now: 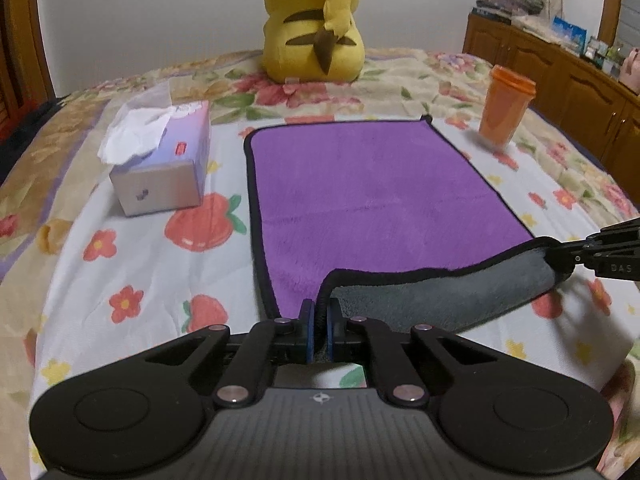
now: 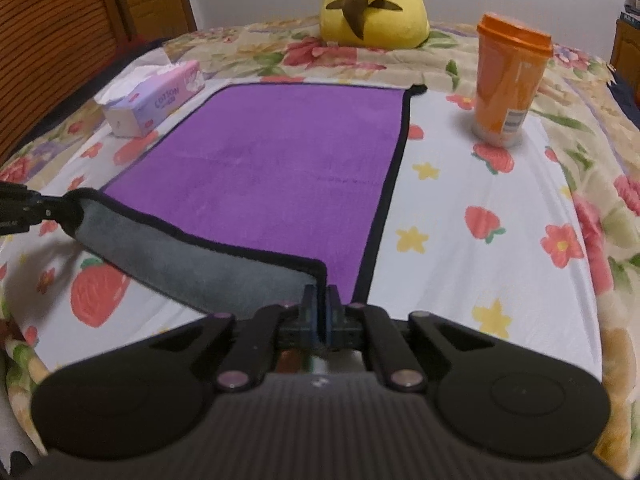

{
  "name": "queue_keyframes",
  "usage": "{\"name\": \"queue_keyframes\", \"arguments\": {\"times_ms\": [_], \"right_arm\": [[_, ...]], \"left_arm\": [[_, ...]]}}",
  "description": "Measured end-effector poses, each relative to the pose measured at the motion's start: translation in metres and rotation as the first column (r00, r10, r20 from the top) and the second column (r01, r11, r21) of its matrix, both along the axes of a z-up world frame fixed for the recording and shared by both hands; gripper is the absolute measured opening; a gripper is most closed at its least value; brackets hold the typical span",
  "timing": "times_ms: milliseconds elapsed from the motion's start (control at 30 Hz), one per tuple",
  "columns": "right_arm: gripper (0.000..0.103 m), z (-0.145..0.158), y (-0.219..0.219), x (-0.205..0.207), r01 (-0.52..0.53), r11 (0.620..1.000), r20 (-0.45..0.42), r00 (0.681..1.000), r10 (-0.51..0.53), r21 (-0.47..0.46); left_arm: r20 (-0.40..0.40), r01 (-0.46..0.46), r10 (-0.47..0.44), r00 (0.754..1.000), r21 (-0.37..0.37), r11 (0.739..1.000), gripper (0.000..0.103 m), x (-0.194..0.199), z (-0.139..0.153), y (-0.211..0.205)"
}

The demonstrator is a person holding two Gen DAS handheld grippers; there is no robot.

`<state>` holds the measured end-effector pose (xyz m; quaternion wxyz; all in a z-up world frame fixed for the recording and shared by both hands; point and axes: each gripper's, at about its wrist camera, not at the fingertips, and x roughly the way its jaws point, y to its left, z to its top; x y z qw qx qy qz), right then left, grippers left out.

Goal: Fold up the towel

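Observation:
A purple towel (image 1: 360, 184) with black trim and a grey underside lies spread on the flowered bedsheet; it also shows in the right wrist view (image 2: 272, 168). My left gripper (image 1: 319, 312) is shut on the towel's near left corner. My right gripper (image 2: 320, 300) is shut on the near right corner. The near edge is lifted off the bed between them, grey underside (image 1: 440, 296) showing. Each gripper shows at the edge of the other's view: the right one (image 1: 560, 256), the left one (image 2: 60, 204).
A tissue box (image 1: 160, 160) stands left of the towel. An orange lidded cup (image 1: 504, 112) stands to its right. A yellow plush toy (image 1: 316, 24) sits at the far side of the bed. A wooden cabinet (image 1: 560, 72) stands right of the bed.

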<state>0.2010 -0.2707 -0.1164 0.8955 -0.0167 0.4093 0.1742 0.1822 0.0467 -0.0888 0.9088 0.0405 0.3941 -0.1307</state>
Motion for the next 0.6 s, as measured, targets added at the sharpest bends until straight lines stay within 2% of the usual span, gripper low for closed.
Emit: {"name": "queue_keyframes", "arguments": {"times_ms": [600], "right_arm": [[0.004,0.030,-0.004,-0.005,-0.002,0.998,0.152,0.988,-0.007,0.056]], "left_arm": [[0.093,-0.007,0.010,0.996,-0.038,0.999,0.009,-0.004,0.018,0.001]]}}
